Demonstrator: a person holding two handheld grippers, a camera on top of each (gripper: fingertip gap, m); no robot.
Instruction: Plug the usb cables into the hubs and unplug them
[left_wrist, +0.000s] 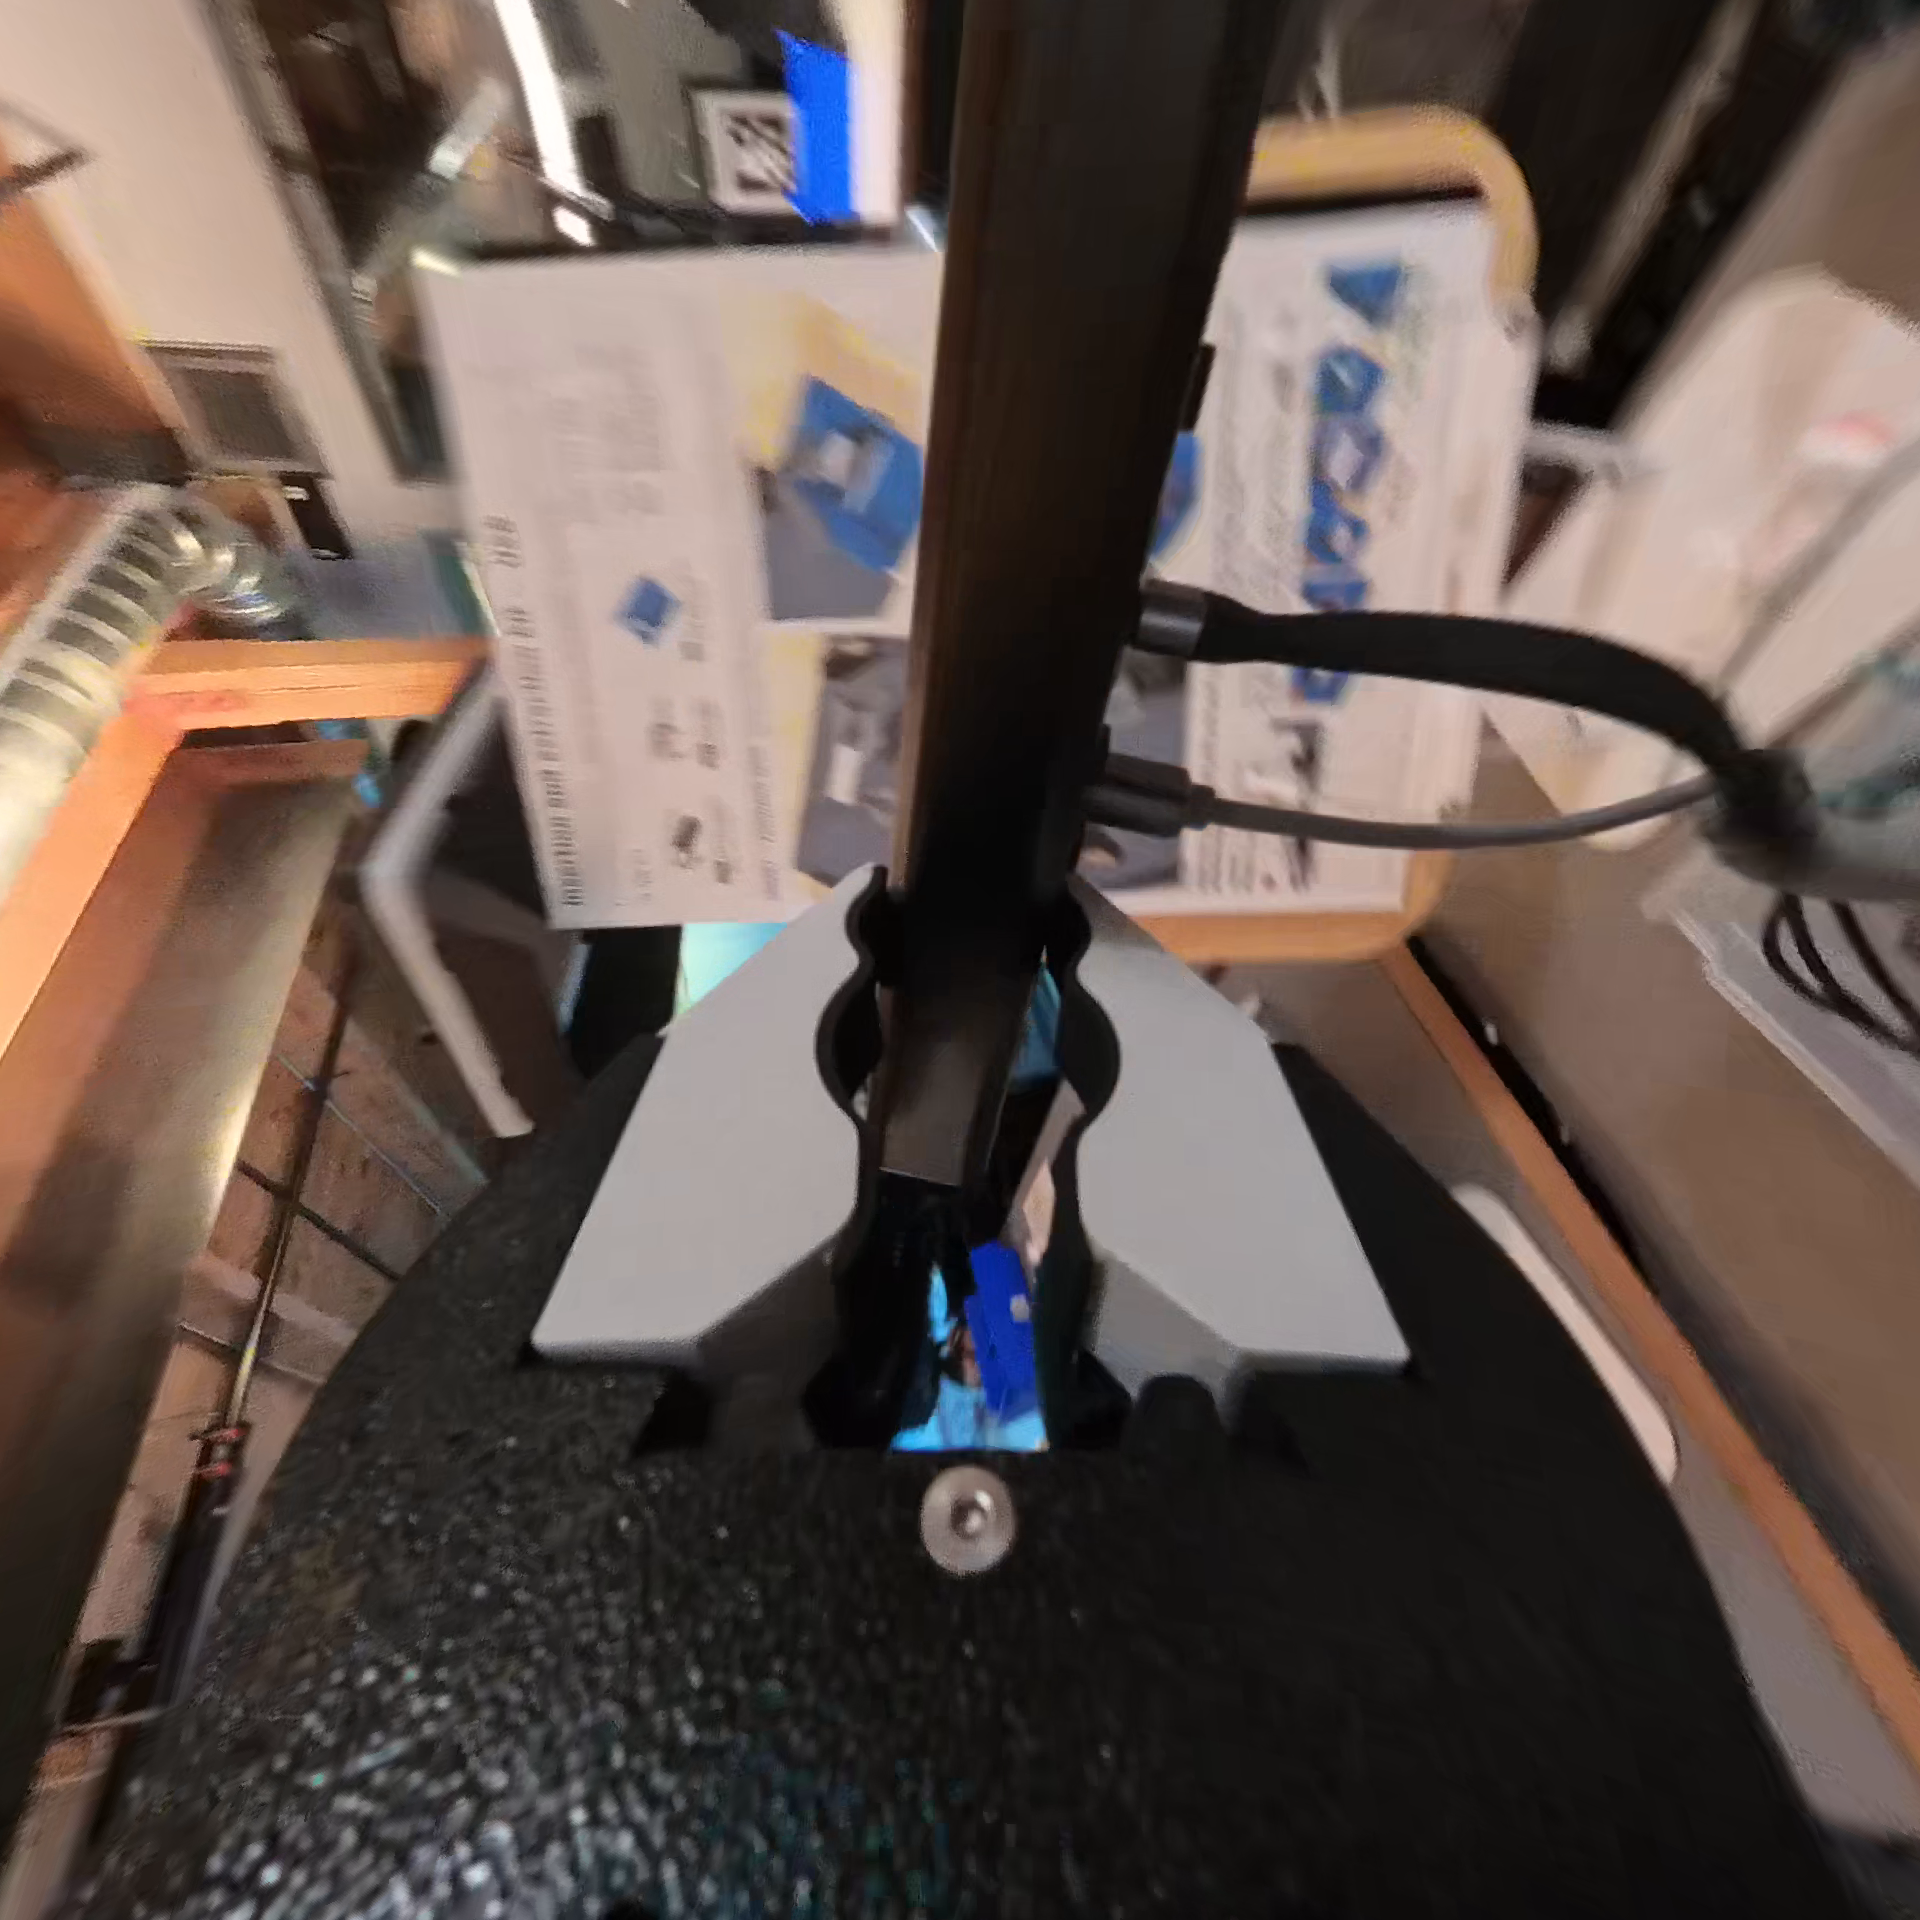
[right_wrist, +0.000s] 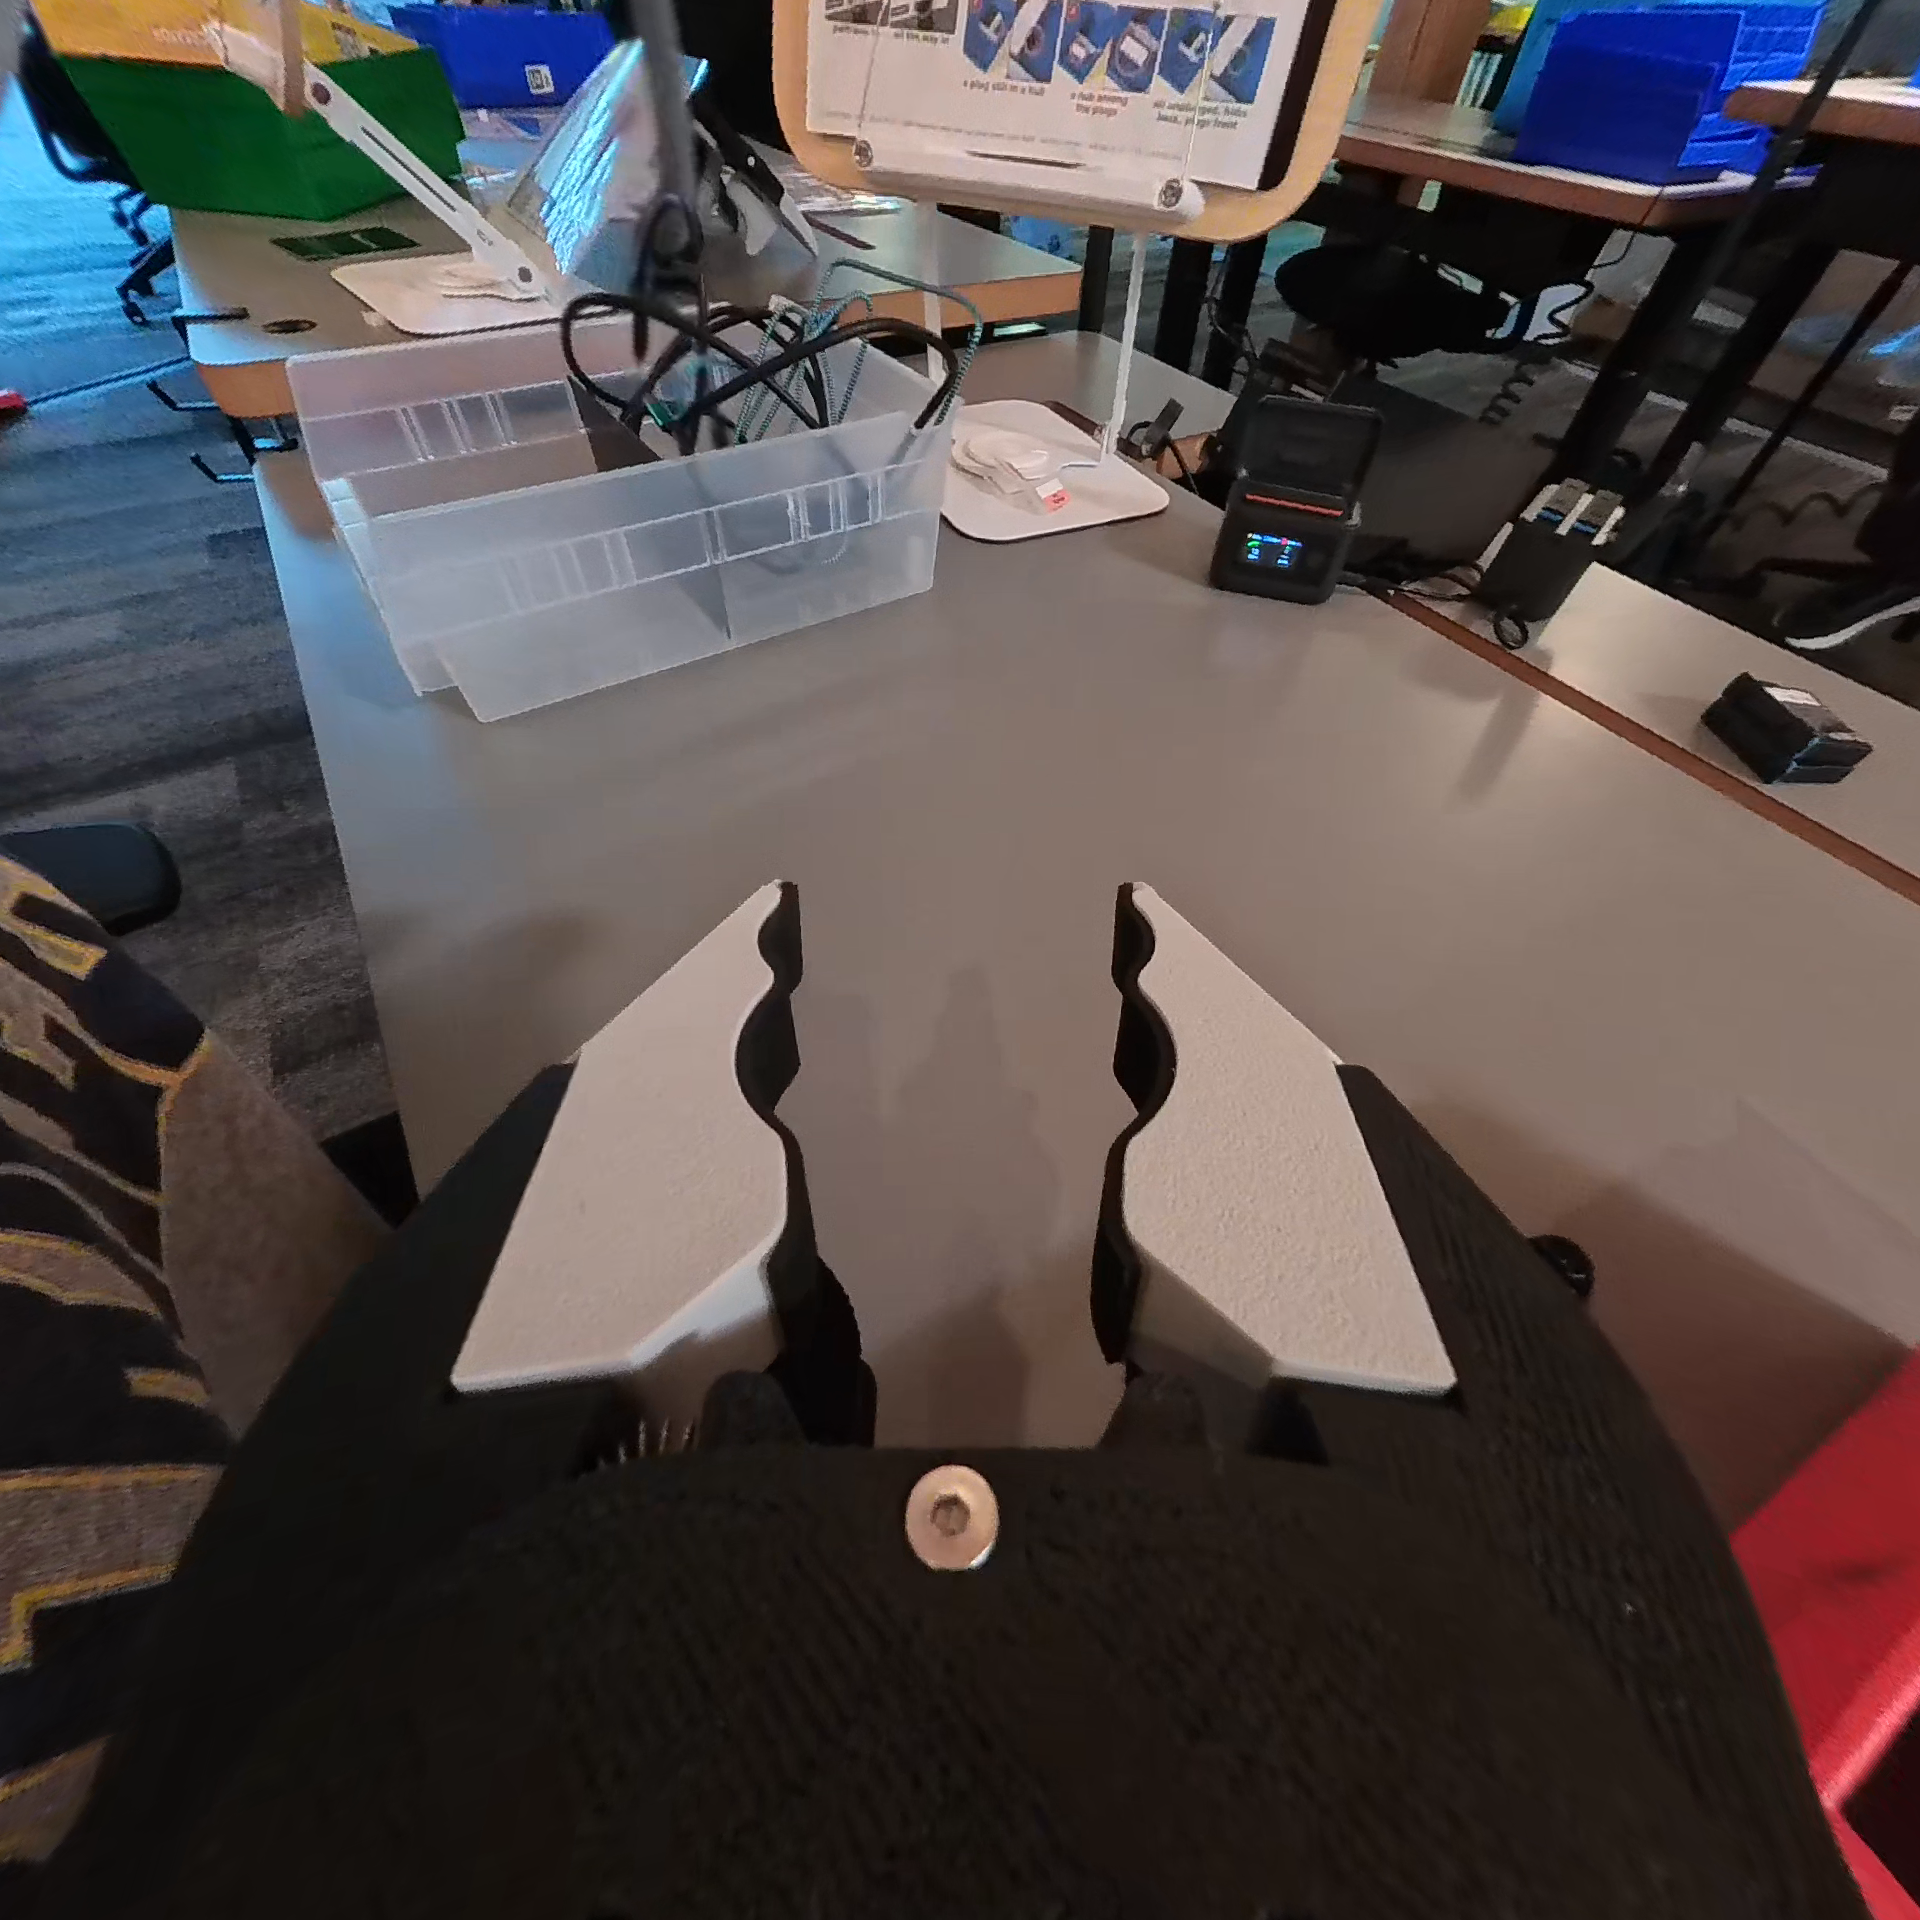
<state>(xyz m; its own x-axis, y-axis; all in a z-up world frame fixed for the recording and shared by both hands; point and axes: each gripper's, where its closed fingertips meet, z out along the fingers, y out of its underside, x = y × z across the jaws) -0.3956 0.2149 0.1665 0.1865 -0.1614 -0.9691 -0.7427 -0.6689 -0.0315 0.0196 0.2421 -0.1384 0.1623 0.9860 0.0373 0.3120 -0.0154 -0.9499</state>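
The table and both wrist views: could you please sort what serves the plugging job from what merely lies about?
Job:
- hub in the left gripper
- two plugged cables
- spare cables in the clear bin
- right gripper, open

Lying about:
- instruction sheet
- charger case
- black box

Clear plastic bin (right_wrist: 644, 540) beside white-based sign stand (right_wrist: 1049, 488) on grey table (right_wrist: 1091, 748)

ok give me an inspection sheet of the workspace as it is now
surface: grey table, mostly bare
job's things: long dark usb hub, two cables plugged in its side
clutter: clear plastic bin; small black device with lit screen; instruction sheet on stand
grippers: left hand-held gripper shut on usb hub; right hand-held gripper open, empty
cables: thick black cable, thin grey cable; more tangled in bin
surroundings: other desks, blue bins
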